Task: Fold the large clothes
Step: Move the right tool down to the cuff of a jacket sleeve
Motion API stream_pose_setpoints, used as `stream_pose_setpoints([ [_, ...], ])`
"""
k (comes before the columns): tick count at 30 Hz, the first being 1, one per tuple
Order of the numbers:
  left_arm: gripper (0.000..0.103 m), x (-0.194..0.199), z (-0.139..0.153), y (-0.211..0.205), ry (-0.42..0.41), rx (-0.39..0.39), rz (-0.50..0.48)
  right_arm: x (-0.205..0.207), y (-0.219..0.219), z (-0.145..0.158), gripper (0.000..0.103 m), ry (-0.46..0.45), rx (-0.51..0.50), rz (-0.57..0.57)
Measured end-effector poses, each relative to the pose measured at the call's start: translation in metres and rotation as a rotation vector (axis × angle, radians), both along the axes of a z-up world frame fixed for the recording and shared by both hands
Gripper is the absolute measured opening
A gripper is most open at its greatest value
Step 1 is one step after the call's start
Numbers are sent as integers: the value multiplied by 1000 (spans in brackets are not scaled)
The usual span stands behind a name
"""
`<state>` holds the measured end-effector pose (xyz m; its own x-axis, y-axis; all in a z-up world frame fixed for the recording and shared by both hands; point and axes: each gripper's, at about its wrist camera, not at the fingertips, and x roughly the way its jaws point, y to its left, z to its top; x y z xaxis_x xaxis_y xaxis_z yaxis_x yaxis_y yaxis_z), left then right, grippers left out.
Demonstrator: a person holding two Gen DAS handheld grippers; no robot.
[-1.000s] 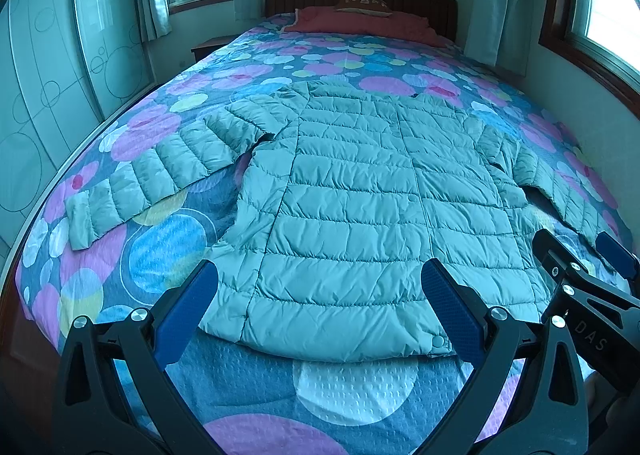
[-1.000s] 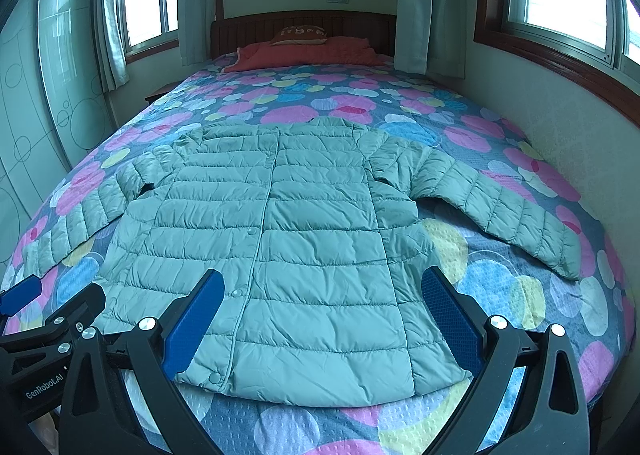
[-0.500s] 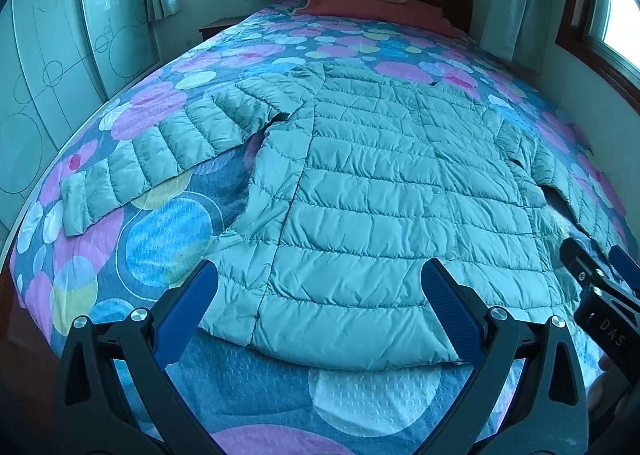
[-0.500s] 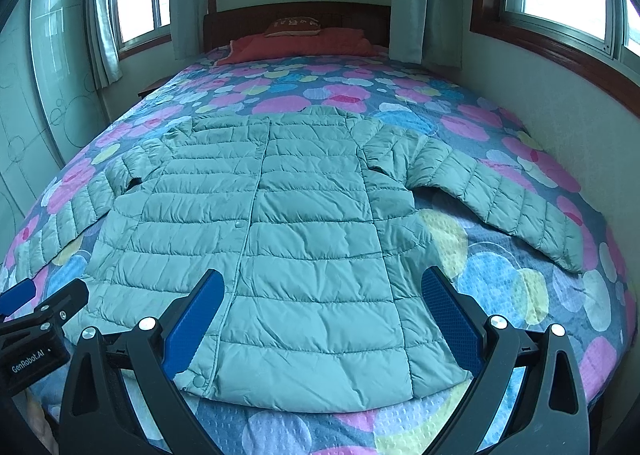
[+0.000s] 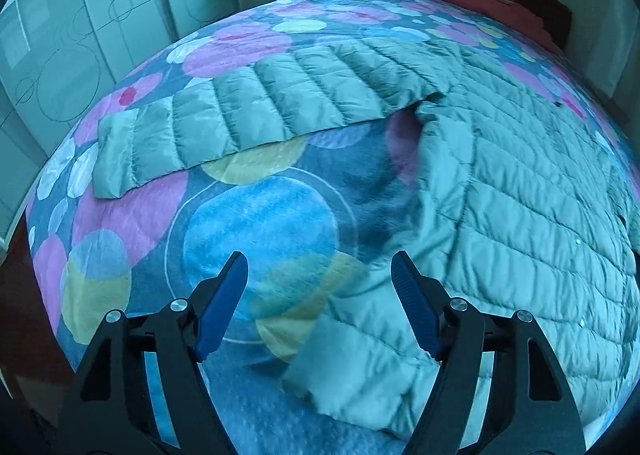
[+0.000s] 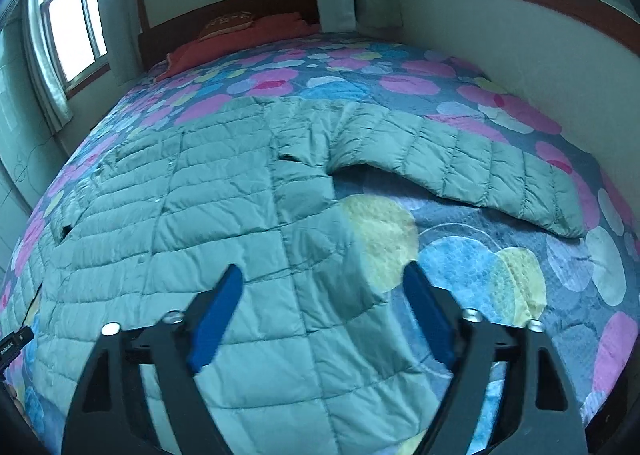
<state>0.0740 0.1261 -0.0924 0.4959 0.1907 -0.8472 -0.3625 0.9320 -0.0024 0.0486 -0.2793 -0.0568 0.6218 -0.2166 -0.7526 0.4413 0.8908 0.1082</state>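
Closing left gripper [image 5: 318, 305] and right gripper [image 6: 322, 313] over jacket [image 6: 224, 223] hem corners, unclamped; no legible writing

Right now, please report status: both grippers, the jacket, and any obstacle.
Left gripper closing over jacket's bottom left corner, not gripping yet. Right gripper closing over bottom right corner. Jacket flat on bedspread, sleeves out. No obstacle seen.

The left claw [image 5: 318, 307] is pointing steeply down over the left part of the bed's near edge, its two blue-padded fingers [image 5: 222, 303] standing apart and closing, with nothing pressed between the pads. The right claw [image 6: 320, 313] is tilting down over the right part of that near edge, its jaws also closing from a wide spread, pads [image 6: 428, 315] not yet gripping anything. Both black frames are filling the bottom of their views.
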Motion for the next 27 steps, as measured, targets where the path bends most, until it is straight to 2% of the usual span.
stream_pose_setpoints([
  [3,74,8,-12,27,16,9,85,-3,-38,-7,64,-24,83,-76],
  [7,75,14,-25,57,36,12,173,-13,-91,-17,73,-88,202,-207],
  [9,75,15,-31,67,47,23,209,-23,-120,-25,73,-130,273,-283],
  [12,81,14,-35,72,28,48,241,-37,-156,-40,73,-174,367,-378],
  [17,82,13,-37,70,-7,83,281,-59,-203,-67,73,-270,515,-505],
  [20,84,15,-38,70,-5,99,298,-65,-216,-70,73,-350,536,-532],
  [27,99,18,-46,79,1,85,335,-79,-234,-75,73,-511,571,-608],
])
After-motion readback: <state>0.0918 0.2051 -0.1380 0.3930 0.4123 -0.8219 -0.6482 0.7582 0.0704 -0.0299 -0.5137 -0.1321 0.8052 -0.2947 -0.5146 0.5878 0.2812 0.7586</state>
